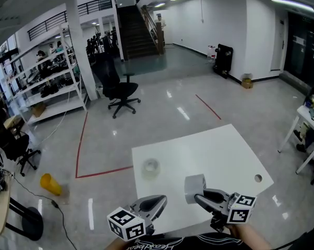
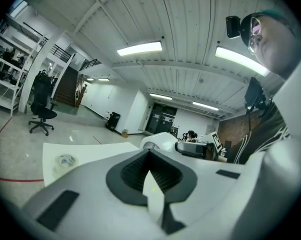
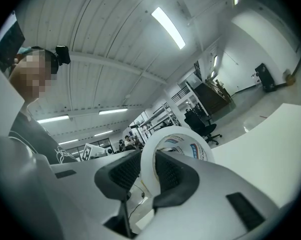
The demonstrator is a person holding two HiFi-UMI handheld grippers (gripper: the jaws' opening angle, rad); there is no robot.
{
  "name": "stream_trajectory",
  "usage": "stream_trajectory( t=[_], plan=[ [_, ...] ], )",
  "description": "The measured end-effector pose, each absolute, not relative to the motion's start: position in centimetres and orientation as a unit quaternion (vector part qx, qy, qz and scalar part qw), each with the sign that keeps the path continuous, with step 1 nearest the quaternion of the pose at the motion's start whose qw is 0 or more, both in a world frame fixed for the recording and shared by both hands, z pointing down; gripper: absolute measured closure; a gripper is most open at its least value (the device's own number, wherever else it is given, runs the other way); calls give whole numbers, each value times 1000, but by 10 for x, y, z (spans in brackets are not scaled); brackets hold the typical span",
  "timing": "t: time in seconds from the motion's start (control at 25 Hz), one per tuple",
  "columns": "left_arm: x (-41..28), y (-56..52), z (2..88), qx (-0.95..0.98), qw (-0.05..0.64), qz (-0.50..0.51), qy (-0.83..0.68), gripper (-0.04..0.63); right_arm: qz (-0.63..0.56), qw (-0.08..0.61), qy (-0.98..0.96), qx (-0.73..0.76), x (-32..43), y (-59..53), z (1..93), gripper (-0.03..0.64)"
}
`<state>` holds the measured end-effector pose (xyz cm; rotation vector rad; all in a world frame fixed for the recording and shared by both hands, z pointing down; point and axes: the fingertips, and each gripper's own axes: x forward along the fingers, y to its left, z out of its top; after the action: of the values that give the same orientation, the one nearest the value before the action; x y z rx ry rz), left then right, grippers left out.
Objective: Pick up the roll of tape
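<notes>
My right gripper [image 1: 201,194] is shut on a white roll of tape [image 1: 194,186], one jaw through its hole and one outside, and holds it above the white table [image 1: 219,150] near the front edge. In the right gripper view the white roll [image 3: 178,143] stands upright between the dark pads [image 3: 125,171]. A second, clear roll of tape [image 1: 151,166] lies flat on the table's left part; it also shows in the left gripper view as the clear roll [image 2: 65,161]. My left gripper [image 1: 158,201] hovers at the front left of the table, jaws shut and empty.
A small round hole [image 1: 257,178] sits near the table's right corner. On the floor are a black office chair [image 1: 118,87], a yellow object [image 1: 50,184], a red line [image 1: 81,145] and a cable. Shelving [image 1: 47,77] stands at the left, another white table [image 1: 311,121] at the right.
</notes>
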<state>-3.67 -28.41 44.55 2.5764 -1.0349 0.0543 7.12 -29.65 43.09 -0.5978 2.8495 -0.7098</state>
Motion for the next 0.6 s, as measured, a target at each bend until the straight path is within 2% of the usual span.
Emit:
stream_trajectory(
  t=[0.6],
  plan=[
    [-36, -275, 452, 920, 187, 24, -344, 592, -219, 66, 948, -222, 65, -285, 436, 525]
  ],
)
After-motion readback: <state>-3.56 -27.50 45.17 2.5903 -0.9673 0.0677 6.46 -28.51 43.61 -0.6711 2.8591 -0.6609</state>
